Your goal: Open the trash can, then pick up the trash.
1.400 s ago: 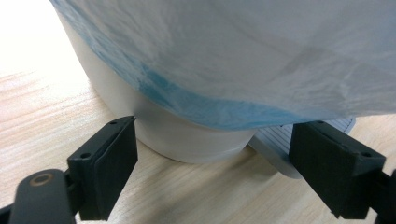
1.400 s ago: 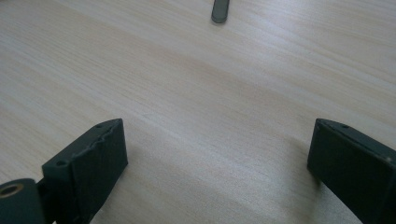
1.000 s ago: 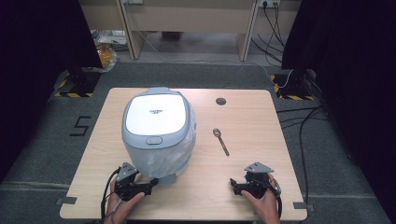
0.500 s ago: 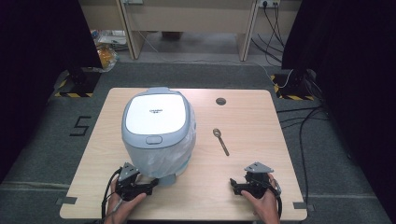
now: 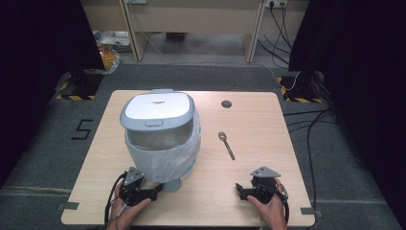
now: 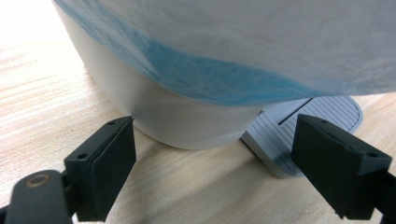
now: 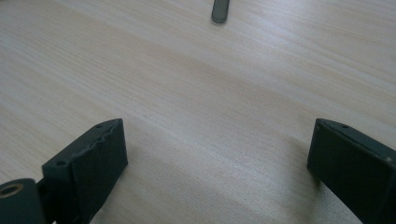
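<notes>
A white rice cooker [image 5: 160, 134] with a grey-rimmed lid stands on the table's left half, its body wrapped in a thin white-and-blue bag [image 6: 224, 51]. A grey ribbed tab [image 6: 303, 126] sticks out at its base. My left gripper [image 5: 154, 191] lies on the table just in front of the cooker. It is open, and its jaws [image 6: 219, 168] frame the cooker's base and the tab without touching them. A metal spoon [image 5: 226, 144] lies right of the cooker; its handle end [image 7: 220, 10] lies ahead of my right gripper [image 7: 215, 172]. That gripper [image 5: 240, 190] rests open on bare wood.
The wooden table [image 5: 258, 124] has a round cable hole [image 5: 226, 103] near its far edge. Cables and dark stands lie on the floor to the right [image 5: 306, 88] and left [image 5: 79, 81]. A desk stands beyond the table.
The front edge of the cooker's lid sits higher than before, as if lifted ajar. Both grippers stay where they were.
</notes>
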`<control>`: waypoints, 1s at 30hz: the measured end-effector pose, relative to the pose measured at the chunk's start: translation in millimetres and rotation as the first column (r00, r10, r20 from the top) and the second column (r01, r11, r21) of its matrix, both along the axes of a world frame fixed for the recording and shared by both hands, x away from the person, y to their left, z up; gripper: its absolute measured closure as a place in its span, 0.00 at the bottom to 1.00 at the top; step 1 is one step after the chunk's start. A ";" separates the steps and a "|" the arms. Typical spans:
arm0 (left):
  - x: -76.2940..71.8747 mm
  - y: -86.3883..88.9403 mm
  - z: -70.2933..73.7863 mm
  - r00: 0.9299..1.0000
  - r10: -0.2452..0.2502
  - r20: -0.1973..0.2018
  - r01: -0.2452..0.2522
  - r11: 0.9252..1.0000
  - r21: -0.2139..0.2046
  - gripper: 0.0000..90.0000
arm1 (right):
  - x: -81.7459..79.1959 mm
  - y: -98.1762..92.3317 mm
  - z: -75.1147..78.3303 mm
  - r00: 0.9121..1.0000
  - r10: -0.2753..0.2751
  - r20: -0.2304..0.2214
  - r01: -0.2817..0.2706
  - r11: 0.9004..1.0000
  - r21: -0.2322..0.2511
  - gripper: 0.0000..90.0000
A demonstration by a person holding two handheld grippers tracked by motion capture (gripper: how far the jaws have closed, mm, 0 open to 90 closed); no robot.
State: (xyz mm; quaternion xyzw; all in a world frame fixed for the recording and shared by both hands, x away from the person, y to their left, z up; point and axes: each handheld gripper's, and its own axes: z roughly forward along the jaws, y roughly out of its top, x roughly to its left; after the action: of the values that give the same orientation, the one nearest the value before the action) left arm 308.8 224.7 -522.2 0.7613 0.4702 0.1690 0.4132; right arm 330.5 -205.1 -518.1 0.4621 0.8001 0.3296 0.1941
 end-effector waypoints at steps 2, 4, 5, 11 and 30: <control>0.5 -1.3 -0.5 1.000 0.007 -0.004 -0.007 1.000 -0.005 0.15 | 0.0 -0.1 0.0 1.000 0.000 0.000 0.000 1.000 -0.001 0.05; 1.2 -1.6 -0.8 1.000 0.009 -0.011 -0.009 1.000 -0.004 0.15 | 0.0 0.0 0.0 1.000 0.000 0.000 0.000 1.000 0.000 0.05; 1.2 -1.6 -0.8 1.000 0.009 -0.011 -0.009 1.000 -0.004 0.15 | 0.0 0.0 0.0 1.000 0.000 0.000 0.000 1.000 0.000 0.05; 2.2 -1.7 -1.2 1.000 0.009 -0.023 -0.009 1.000 0.000 0.15 | 0.0 0.0 0.0 1.000 0.000 0.000 0.000 1.000 -0.001 0.05; 4.2 0.3 -1.5 0.999 -0.001 -0.043 0.000 1.000 -0.016 0.15 | 0.0 0.2 0.0 1.000 -0.001 0.000 0.001 1.000 0.001 0.05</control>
State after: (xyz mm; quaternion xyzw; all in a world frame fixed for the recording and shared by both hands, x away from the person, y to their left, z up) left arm 313.0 225.0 -523.7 0.7615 0.4801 0.1488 0.4092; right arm 330.5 -204.9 -518.1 0.4628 0.7996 0.3299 0.1938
